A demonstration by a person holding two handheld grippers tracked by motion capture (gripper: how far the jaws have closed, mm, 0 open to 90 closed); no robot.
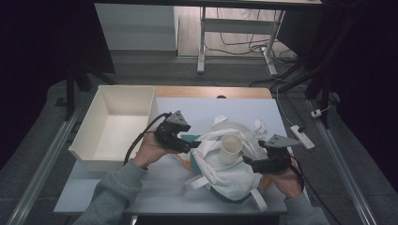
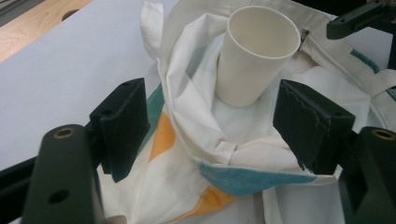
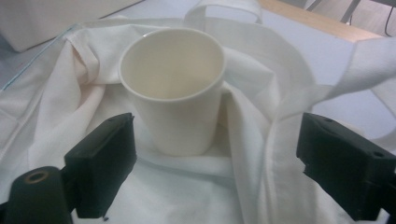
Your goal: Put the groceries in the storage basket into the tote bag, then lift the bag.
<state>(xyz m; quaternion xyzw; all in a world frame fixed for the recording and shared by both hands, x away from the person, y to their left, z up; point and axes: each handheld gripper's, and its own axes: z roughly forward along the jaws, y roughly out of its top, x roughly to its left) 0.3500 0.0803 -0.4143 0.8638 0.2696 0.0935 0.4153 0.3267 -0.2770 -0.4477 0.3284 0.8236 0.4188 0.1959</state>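
Observation:
A white paper cup (image 1: 231, 149) (image 2: 257, 56) (image 3: 177, 93) stands upright on a crumpled white tote bag (image 1: 225, 180) (image 2: 187, 84) (image 3: 60, 102) with teal and orange patches, at the middle of the table. My left gripper (image 1: 195, 144) (image 2: 215, 121) sits at the bag's left edge with its jaws wide apart; a fold of the bag's rim lies between them and the cup stands just beyond. My right gripper (image 1: 248, 161) (image 3: 219, 158) is at the bag's right side, open, low over the cloth, with the cup a little ahead of its jaws. Its tip also appears at the top right of the left gripper view (image 2: 359, 16).
A large empty white bin (image 1: 101, 105) stands at the table's left. The white tabletop (image 1: 94, 187) has a wooden strip along its far edge. A power strip (image 1: 302, 136) lies on the floor at the right, and desk legs (image 1: 202, 47) with cables stand behind.

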